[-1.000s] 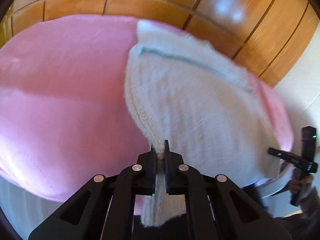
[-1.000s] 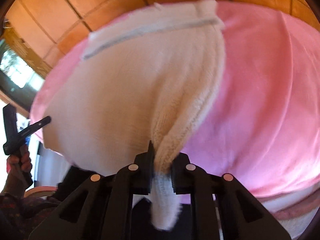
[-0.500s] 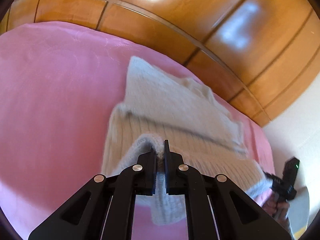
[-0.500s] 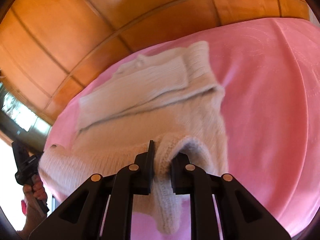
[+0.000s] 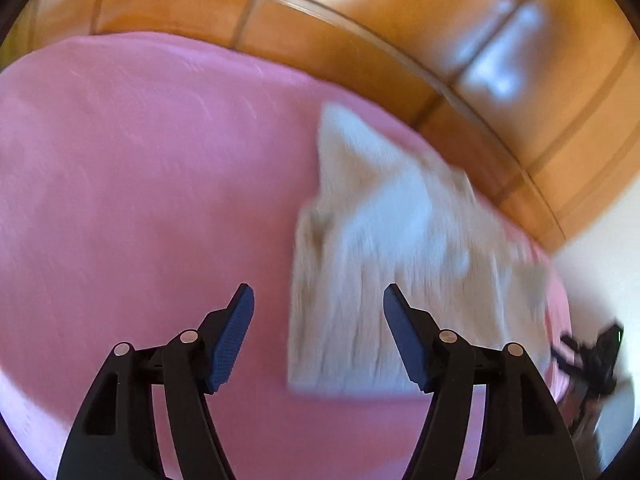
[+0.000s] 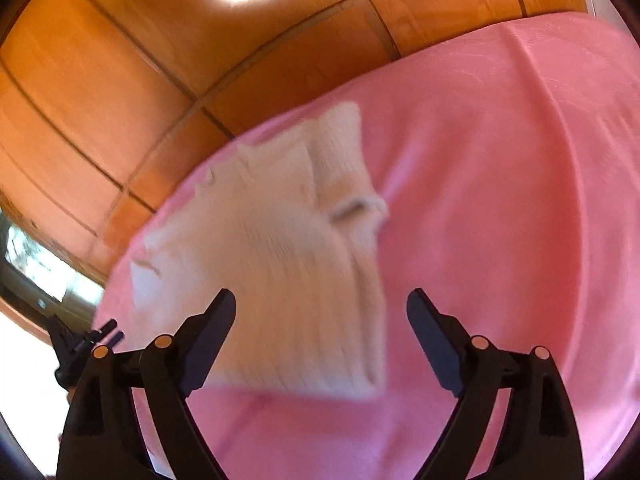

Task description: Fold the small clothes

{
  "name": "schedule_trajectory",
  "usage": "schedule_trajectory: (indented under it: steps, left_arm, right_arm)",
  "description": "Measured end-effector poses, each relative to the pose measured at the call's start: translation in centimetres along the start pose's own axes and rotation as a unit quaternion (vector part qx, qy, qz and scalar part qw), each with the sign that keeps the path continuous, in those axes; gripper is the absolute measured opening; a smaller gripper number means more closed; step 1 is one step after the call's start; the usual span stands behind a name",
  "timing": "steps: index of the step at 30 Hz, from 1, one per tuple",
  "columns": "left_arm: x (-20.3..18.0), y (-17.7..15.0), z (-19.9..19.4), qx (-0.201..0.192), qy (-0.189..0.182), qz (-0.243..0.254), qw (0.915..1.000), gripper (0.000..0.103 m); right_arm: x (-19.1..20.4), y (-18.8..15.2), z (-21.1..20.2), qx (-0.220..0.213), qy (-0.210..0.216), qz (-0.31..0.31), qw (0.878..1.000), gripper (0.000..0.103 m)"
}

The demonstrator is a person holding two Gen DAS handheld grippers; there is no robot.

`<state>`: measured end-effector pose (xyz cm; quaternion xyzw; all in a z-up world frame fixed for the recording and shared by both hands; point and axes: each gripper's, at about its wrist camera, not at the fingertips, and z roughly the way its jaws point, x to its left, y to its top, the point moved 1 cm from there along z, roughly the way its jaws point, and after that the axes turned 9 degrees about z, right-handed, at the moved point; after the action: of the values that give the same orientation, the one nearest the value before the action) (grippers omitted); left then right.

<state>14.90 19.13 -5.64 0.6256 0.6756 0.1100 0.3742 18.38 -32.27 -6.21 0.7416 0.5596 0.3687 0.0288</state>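
Observation:
A small cream knitted sweater (image 5: 400, 264) lies folded on the pink blanket (image 5: 140, 200), blurred by motion. My left gripper (image 5: 318, 300) hangs above the sweater's left edge, its jaws opening with nothing pressed between the blue pads. In the right wrist view the same sweater (image 6: 280, 264) spreads below my right gripper (image 6: 320, 304), whose jaws are also opening; the cloth lies beneath them, free of the fingers. Each gripper shows small at the other view's edge: the right one (image 5: 592, 356) and the left one (image 6: 80, 344).
The pink blanket (image 6: 500, 200) covers a bed that reaches a glossy wooden panel wall (image 5: 400, 40) behind. A bright window (image 6: 36, 276) sits at the far left of the right wrist view. A white wall (image 5: 600, 248) stands at the right.
Both grippers were shut on the sweater's hem and carried it forward over the garment. Now both have let go, their jaws stand wide, and the sweater lies folded on the blanket.

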Motion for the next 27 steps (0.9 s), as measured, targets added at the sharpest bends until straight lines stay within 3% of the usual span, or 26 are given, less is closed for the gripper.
schedule_trajectory:
  steps: [2, 4, 5, 7, 8, 9, 10, 19, 23, 27]
  left_arm:
    - [-0.3, -1.3, 0.3, 0.013, -0.009, 0.008, 0.9998, 0.066]
    - [-0.6, -2.1, 0.7, 0.014, -0.006, 0.010, 0.9998, 0.065]
    - [-1.0, -2.3, 0.9, 0.012, -0.001, 0.016, 0.9998, 0.053]
    - [-1.7, -2.3, 1.4, 0.028, 0.012, 0.032, 0.9990, 0.027]
    - [-2.0, -2.3, 1.4, 0.029, 0.013, 0.036, 0.9989, 0.020]
    - [-2.1, -2.2, 1.3, 0.026, 0.015, 0.038, 0.9988, 0.019]
    - [-2.3, -2.1, 1.0, 0.024, 0.021, 0.042, 0.9986, 0.017]
    - [-3.4, -4.3, -3.2, 0.000, 0.007, 0.036, 0.9993, 0.013]
    - [-4.0, -7.3, -5.9, 0.010, -0.003, 0.025, 0.9996, 0.013]
    - [-4.2, -11.6, -8.0, 0.040, 0.000, 0.017, 0.9991, 0.013]
  right_arm:
    - [0.1, -1.6, 0.5, 0.007, -0.018, -0.030, 0.999, 0.079]
    - [0.5, -2.4, 1.7, 0.009, -0.031, -0.050, 0.998, 0.063]
    - [0.7, -2.7, 2.3, 0.009, -0.037, -0.058, 0.998, 0.058]
    - [1.3, -3.0, 3.4, 0.003, -0.057, -0.077, 0.995, 0.040]
    - [1.8, -3.1, 3.6, 0.002, -0.062, -0.084, 0.994, 0.033]
    - [2.2, -3.1, 3.8, 0.004, -0.064, -0.086, 0.994, 0.020]
    - [2.6, -3.0, 3.5, 0.001, -0.067, -0.089, 0.994, 0.016]
    - [3.4, -4.5, -3.4, -0.030, -0.022, -0.085, 0.996, 0.011]
    - [2.8, -6.5, -6.2, -0.025, -0.016, -0.079, 0.996, 0.010]
    - [0.7, -8.9, -7.6, 0.012, -0.032, -0.074, 0.997, 0.010]
